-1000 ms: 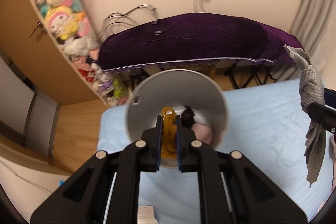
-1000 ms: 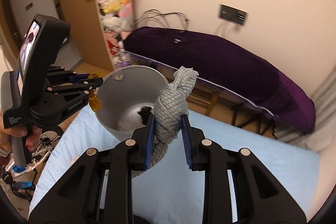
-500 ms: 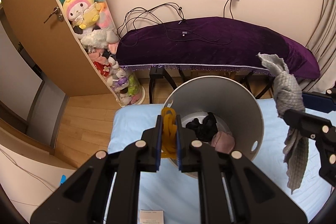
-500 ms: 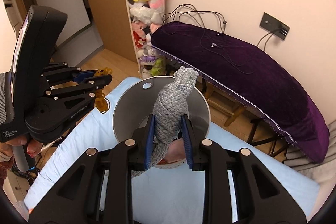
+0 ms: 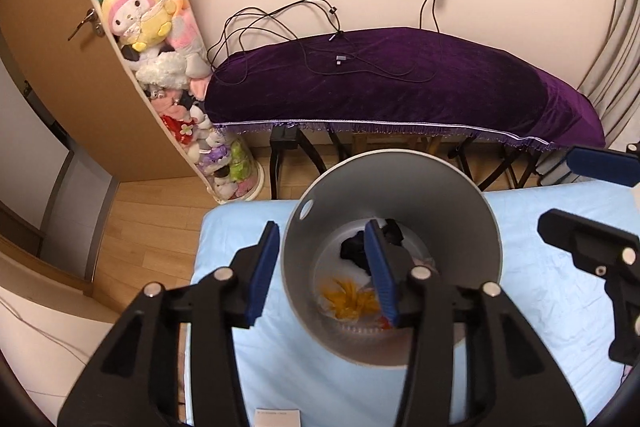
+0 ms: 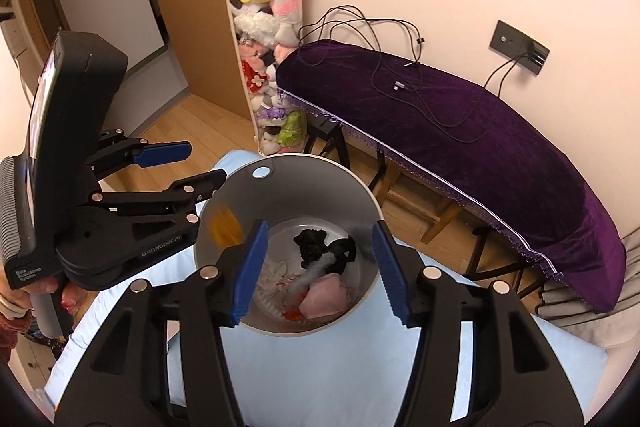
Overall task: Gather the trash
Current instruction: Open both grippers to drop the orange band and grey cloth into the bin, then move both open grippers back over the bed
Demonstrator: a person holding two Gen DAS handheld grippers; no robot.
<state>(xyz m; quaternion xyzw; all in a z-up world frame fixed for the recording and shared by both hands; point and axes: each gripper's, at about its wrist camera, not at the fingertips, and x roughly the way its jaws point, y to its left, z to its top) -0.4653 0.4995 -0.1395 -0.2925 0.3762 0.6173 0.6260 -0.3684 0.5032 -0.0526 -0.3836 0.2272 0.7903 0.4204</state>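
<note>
A grey round bin (image 5: 472,227) stands on the light blue bed sheet (image 5: 540,307); it also shows in the right wrist view (image 6: 320,179). My left gripper (image 5: 326,267) is open over the bin's left rim, and a yellow scrap (image 5: 350,301) is dropping inside. My right gripper (image 6: 318,267) is open above the bin, and a grey cloth (image 6: 314,273) is falling in, blurred. The yellow scrap (image 6: 226,225) shows blurred at the bin's left wall. Black (image 6: 312,241) and pink (image 6: 324,297) items lie at the bottom.
A bench under a purple velvet cover (image 5: 400,95) with cables stands behind the bed. A tall shelf of plush toys (image 5: 160,39) and a wooden door (image 5: 52,67) are at the left. Grey curtains (image 5: 616,47) hang at the right. The left gripper's body (image 6: 80,207) is left of the bin.
Both grippers opened over the bin. The yellow scrap left the left gripper and the grey cloth left the right gripper; both are dropping into the bin.
</note>
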